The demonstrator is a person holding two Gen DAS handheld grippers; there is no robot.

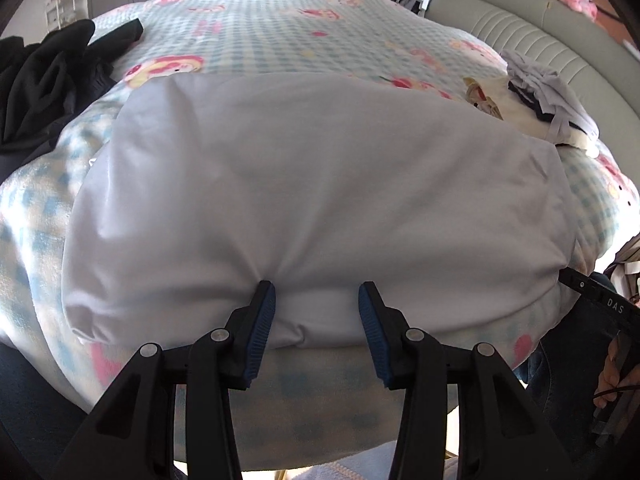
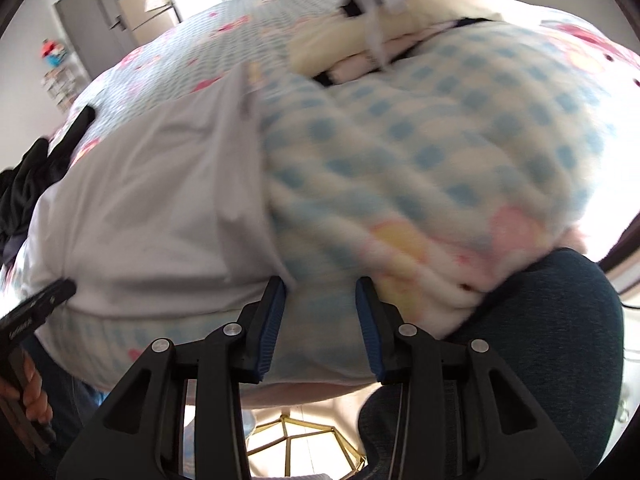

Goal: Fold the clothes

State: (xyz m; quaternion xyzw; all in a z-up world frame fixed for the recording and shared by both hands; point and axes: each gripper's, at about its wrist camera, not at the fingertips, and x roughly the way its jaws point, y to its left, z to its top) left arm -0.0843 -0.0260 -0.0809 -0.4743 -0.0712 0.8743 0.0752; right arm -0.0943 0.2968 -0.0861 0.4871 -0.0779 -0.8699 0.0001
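Note:
A pale grey-white garment (image 1: 312, 200) lies spread flat on the checked bed cover, its near edge folded over. My left gripper (image 1: 317, 298) stands open at that near edge, fingers on either side of a fabric bulge, not closed on it. In the right wrist view the same garment (image 2: 160, 208) fills the left half. My right gripper (image 2: 321, 294) is open at the garment's right edge, over the blanket, with nothing between its fingers. The other gripper (image 2: 36, 306) shows at the far left, held in a hand.
A heap of black clothes (image 1: 44, 80) lies at the left of the bed. A stack of folded clothes (image 1: 536, 96) sits at the right, near the padded headboard (image 1: 552, 36). The blue-checked blanket (image 2: 420, 160) bulges under the right gripper. A dark teal cushion (image 2: 552, 340) is at lower right.

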